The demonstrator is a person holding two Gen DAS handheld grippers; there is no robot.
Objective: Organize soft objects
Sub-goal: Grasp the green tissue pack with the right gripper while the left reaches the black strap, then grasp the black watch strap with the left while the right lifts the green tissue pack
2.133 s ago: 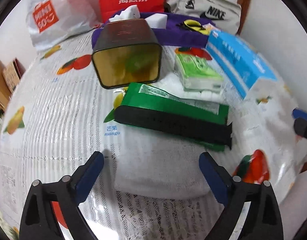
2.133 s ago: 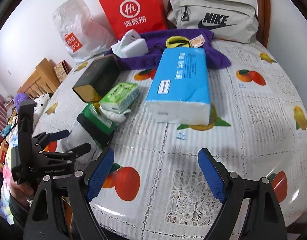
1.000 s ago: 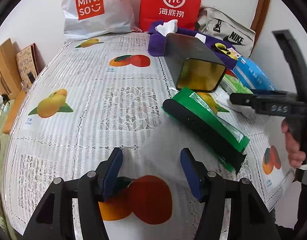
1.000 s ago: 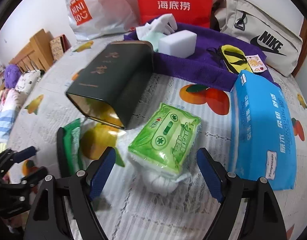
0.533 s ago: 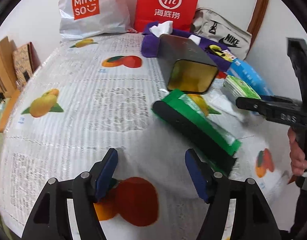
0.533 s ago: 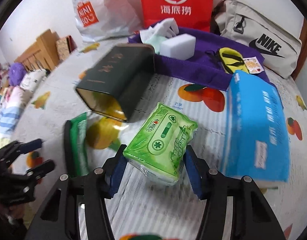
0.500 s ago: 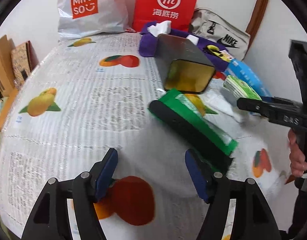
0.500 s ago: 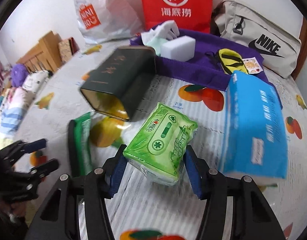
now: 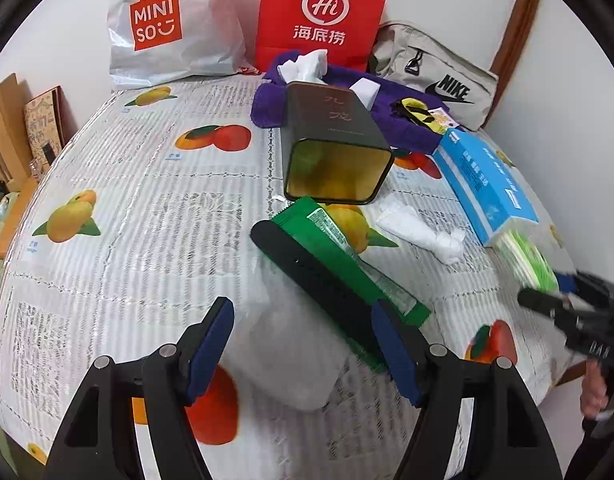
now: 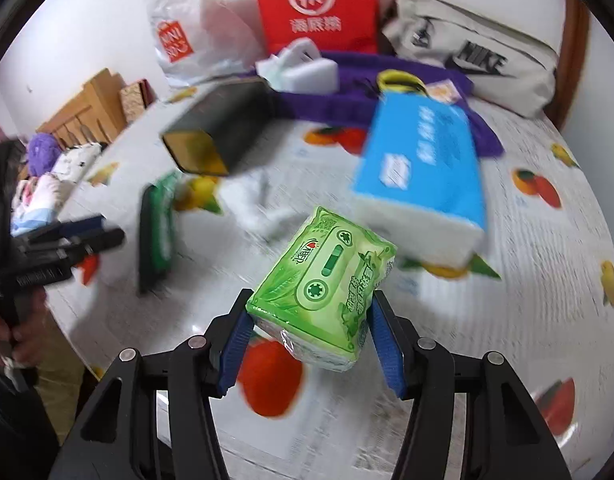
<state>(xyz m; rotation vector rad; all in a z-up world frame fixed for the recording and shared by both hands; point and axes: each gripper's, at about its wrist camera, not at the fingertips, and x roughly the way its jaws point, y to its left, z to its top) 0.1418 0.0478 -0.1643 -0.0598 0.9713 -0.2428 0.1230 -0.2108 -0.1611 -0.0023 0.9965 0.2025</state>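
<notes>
green tissue pack (image 10: 323, 284) | clamped between right gripper (image 10: 313, 344) fingers | lifted

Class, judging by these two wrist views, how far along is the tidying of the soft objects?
Done: nothing looks sorted yet. In hand: the right gripper is shut on the green tissue pack, lifted off the table. Left: the white cloth, blue tissue pack and green packet lie loose by the empty tin; the left gripper is open.

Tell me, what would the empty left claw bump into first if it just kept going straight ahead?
Probably the white lump under the tablecloth right between its fingers. Just past that lies the black strap on the green packet. The left claw is open; depth is hard to judge.
</notes>
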